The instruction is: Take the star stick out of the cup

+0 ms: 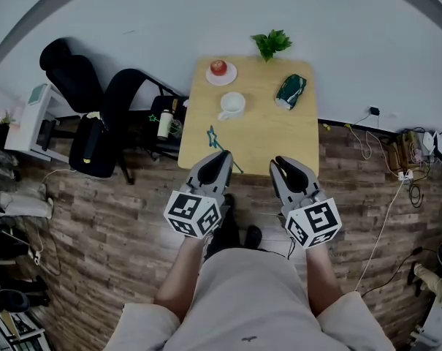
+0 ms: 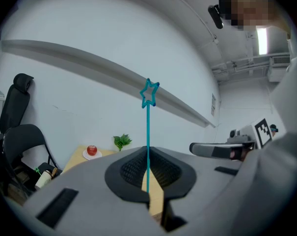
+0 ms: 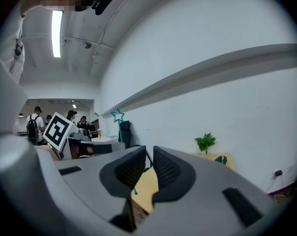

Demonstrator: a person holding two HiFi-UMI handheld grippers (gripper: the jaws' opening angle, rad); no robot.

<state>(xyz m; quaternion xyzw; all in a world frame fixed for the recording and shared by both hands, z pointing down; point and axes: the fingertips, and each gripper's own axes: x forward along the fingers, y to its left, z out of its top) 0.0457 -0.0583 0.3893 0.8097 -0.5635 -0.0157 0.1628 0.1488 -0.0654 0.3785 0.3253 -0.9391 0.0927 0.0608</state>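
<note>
My left gripper (image 1: pixel 221 156) is shut on the thin teal star stick (image 1: pixel 212 134), clear of the cup, over the table's near edge. In the left gripper view the stick (image 2: pixel 148 127) rises straight up from between the closed jaws, star on top. The white cup (image 1: pixel 231 105) stands upright in the middle of the wooden table (image 1: pixel 279 134), beyond both grippers. My right gripper (image 1: pixel 283 164) hangs beside the left one at the table's front edge, open by a narrow gap with nothing between its pads (image 3: pixel 165 167). The right gripper view catches the star (image 3: pixel 118 115) at left.
A red apple (image 1: pixel 218 67) on a small plate sits at the table's far left. A green packet (image 1: pixel 291 91) lies at the right and a small plant (image 1: pixel 272 44) at the far edge. Black chairs (image 1: pixel 96 115) stand left of the table; cables (image 1: pixel 381 145) trail on the floor at right.
</note>
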